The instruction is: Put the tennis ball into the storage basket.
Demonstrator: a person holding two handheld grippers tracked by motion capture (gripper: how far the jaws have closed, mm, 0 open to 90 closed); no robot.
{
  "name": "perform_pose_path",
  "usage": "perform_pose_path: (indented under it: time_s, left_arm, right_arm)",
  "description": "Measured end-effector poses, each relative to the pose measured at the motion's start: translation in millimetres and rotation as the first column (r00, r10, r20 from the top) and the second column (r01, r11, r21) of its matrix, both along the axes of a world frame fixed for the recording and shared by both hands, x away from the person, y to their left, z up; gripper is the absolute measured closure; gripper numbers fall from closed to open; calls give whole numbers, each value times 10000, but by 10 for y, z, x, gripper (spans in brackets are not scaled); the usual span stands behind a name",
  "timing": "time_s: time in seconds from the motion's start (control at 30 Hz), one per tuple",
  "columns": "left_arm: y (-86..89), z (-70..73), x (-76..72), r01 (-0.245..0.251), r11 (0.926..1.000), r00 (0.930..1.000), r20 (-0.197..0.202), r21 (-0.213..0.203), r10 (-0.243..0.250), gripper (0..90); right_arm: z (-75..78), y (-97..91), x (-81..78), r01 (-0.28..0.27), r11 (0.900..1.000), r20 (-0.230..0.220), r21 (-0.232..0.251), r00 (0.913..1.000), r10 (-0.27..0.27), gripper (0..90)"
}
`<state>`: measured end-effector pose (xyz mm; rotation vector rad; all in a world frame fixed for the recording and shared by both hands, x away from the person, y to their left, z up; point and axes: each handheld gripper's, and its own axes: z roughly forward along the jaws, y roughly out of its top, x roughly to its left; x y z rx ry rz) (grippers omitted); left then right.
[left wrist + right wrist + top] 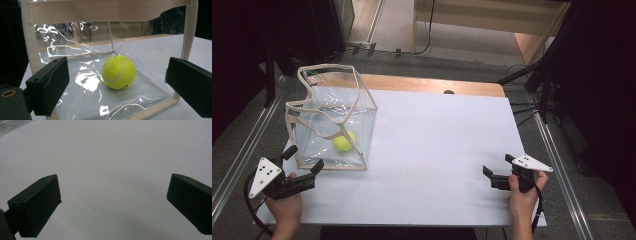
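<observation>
A clear plastic bag (332, 117) with cream fabric trim stands upright on the left of the white table (437, 145). A yellow tennis ball (344, 142) lies inside it on the bottom. In the left gripper view the ball (119, 72) shows through the bag's clear wall (87, 82). My left gripper (303, 160) is open at the bag's near left corner, outside it, jaws pointing at the bag. My right gripper (497, 167) is open at the table's near right, over bare white surface (112, 170), with nothing between its jaws.
The table's wooden far edge (432, 84) shows behind the white sheet. Cables and dark stands (537, 85) lie on the floor at the right. Metal rails (242, 150) run along the floor on the left side.
</observation>
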<state>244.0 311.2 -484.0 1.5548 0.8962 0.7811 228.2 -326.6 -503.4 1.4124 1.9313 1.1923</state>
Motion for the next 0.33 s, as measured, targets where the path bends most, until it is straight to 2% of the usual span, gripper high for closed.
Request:
perform_pose_path:
  time_s: [0.1,0.33]
  left_arm:
    - [0,0,1,-5,10000,10000,-2,1,5,54]
    - [-1,0,6,0,10000,10000,2,2,0,54]
  right_arm:
    - [3,-44,-20,141,9999,-19,91,9999,-141,0]
    - [-26,-60,-20,304,9995,49,-93,9995,-303,0]
